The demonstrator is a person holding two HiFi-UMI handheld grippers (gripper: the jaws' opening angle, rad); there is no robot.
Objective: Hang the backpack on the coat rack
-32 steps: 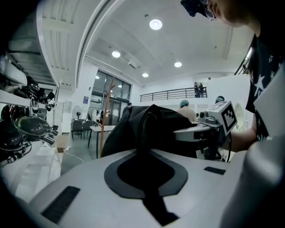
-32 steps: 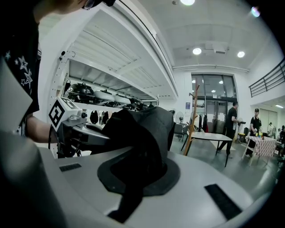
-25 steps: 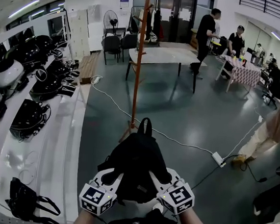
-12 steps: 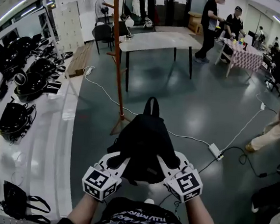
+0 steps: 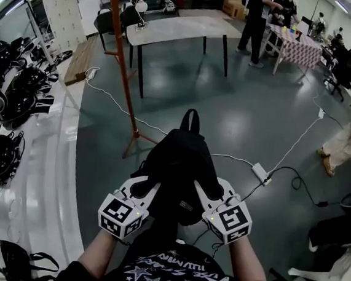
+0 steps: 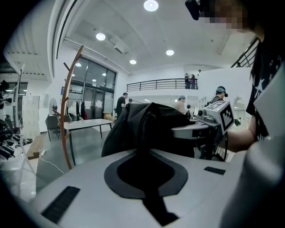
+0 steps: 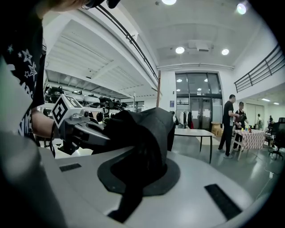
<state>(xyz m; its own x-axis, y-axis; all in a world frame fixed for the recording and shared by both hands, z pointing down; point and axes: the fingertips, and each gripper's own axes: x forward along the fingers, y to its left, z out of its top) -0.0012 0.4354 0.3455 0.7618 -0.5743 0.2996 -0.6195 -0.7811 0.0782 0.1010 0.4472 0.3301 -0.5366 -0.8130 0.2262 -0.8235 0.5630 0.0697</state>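
I carry a black backpack [image 5: 179, 162] in front of me over the grey floor, its top loop pointing away. My left gripper [image 5: 143, 188] is shut on the pack's left side and my right gripper [image 5: 205, 192] is shut on its right side. In the left gripper view black fabric [image 6: 147, 129] is pinched between the jaws, with the right gripper's marker cube [image 6: 221, 116] beyond it. The right gripper view shows the same bag [image 7: 142, 133] clamped. The brown wooden coat rack [image 5: 122, 70] stands ahead to the left, apart from the pack; its pole [image 6: 67, 111] also shows left of the bag.
A grey table [image 5: 174, 25] stands behind the rack. A white cable and power strip [image 5: 260, 173] lie on the floor to the right. Black helmets [image 5: 1, 151] sit on a white bench along the left. People stand by a far table [image 5: 295, 46].
Both grippers have carried the backpack forward across the floor. The coat rack now appears nearer and further left in the head view. Both grips are unchanged.
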